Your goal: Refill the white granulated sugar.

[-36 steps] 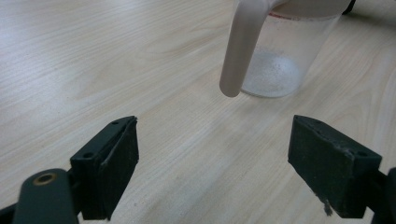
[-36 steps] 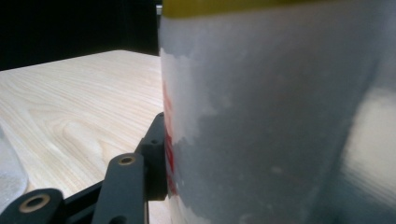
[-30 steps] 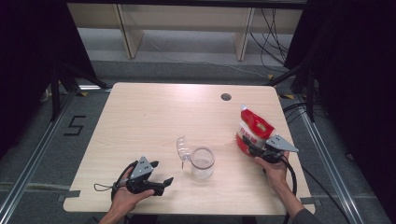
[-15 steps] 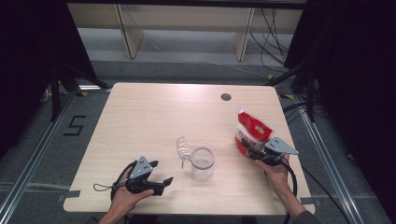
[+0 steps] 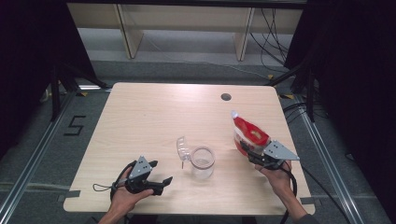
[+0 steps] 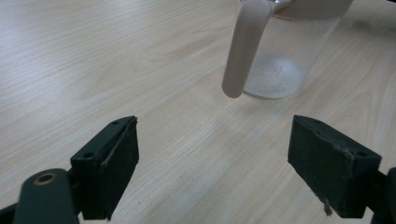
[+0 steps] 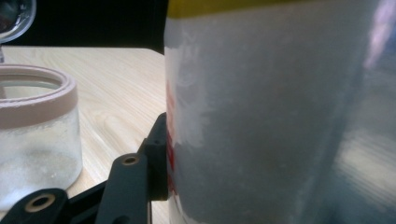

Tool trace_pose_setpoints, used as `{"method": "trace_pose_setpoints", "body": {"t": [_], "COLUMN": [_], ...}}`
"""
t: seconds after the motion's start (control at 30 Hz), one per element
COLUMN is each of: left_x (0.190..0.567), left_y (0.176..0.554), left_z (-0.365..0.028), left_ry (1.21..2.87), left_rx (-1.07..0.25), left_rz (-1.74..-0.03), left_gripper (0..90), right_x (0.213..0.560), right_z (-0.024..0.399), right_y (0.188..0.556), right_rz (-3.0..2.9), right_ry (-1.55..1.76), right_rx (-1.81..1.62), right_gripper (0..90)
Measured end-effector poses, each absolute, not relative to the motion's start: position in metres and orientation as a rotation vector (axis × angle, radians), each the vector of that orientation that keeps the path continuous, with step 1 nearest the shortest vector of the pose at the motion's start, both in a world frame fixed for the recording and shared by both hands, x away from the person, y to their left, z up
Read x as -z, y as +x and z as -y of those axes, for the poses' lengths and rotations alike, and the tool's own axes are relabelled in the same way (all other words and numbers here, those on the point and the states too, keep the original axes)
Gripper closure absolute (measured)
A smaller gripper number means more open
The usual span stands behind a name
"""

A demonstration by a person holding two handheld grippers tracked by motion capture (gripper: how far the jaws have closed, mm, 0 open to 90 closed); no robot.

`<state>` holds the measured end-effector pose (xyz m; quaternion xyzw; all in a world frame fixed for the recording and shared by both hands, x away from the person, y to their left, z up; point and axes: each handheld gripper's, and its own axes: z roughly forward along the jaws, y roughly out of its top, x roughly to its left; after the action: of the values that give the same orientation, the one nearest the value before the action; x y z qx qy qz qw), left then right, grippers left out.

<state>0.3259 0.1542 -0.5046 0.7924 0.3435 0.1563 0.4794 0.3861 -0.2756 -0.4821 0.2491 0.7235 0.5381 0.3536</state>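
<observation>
A red and white pouch [image 5: 250,132] with a white top leans left above the table's right side, and my right gripper [image 5: 251,152] is shut on its lower part. In the right gripper view the pouch [image 7: 280,116] looms large, with one black finger [image 7: 156,154] pressed against its side. A clear jar [image 5: 202,162] with a pinkish rim stands at the front middle, its hinged lid [image 5: 183,148] flipped open to the left. My left gripper [image 5: 162,185] rests at the front left, open and pointing at the jar. The left gripper [image 6: 212,168] holds nothing, and the jar [image 6: 280,56] stands just ahead.
The wooden table [image 5: 154,112] has a small round hole [image 5: 226,97] near its back right. Metal rails and cables run along the floor on both sides. The jar [image 7: 32,135] stands close to the left of the pouch.
The right hand has tipped the pouch so its top leans further left toward the jar. The left gripper has stayed where it was.
</observation>
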Motion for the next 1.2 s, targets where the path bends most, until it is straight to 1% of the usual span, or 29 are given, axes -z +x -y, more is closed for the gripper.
{"method": "trace_pose_setpoints", "body": {"t": [0.47,0.5,0.57,0.77,0.8,0.87,0.9,0.97,1.07,1.1,1.13,1.2], "left_x": [0.505,0.504,0.504,0.505,0.506,0.505,0.505,0.505,0.505,0.505,0.505,0.505], "left_y": [0.325,0.325,0.326,0.326,0.326,0.326,0.326,0.326,0.327,0.326,0.326,0.326], "left_z": [-0.154,-0.154,-0.155,-0.154,-0.154,-0.154,-0.155,-0.155,-0.155,-0.155,-0.154,-0.154], "left_ry": [1.939,1.939,1.945,1.944,1.939,1.94,1.938,1.936,1.947,1.945,1.94,1.936], "left_rx": [-0.379,-0.379,-0.389,-0.378,-0.374,-0.38,-0.379,-0.384,-0.381,-0.381,-0.375,-0.376], "left_rz": [-0.849,-0.849,-0.838,-0.845,-0.852,-0.851,-0.85,-0.839,-0.832,-0.845,-0.848,-0.848], "left_gripper": [16.1,16.1,16.1,16.1,16.1,16.1,16.1,16.1,16.1,16.1,16.1,16.1], "right_x": [0.467,0.465,0.468,0.468,0.466,0.466,0.464,0.463,0.466,0.462,0.467,0.462], "right_z": [0.262,0.262,0.26,0.257,0.258,0.257,0.258,0.258,0.258,0.26,0.257,0.26], "right_y": [0.357,0.358,0.354,0.349,0.351,0.348,0.35,0.349,0.344,0.348,0.342,0.347], "right_rz": [-1.915,-1.895,-1.92,-1.939,-1.928,-1.933,-1.917,-1.918,-1.941,-1.914,-1.941,-1.916], "right_ry": [0.38,0.305,0.36,0.364,0.308,0.334,0.263,0.227,0.304,0.192,0.306,0.185], "right_rx": [-1.155,-1.111,-1.111,-1.094,-1.075,-1.07,-1.026,-0.98,-0.969,-0.927,-0.944,-0.912], "right_gripper": [52.8,52.8,52.9,53.0,53.0,53.1,53.1,53.1,53.2,53.2,53.2,53.3]}}
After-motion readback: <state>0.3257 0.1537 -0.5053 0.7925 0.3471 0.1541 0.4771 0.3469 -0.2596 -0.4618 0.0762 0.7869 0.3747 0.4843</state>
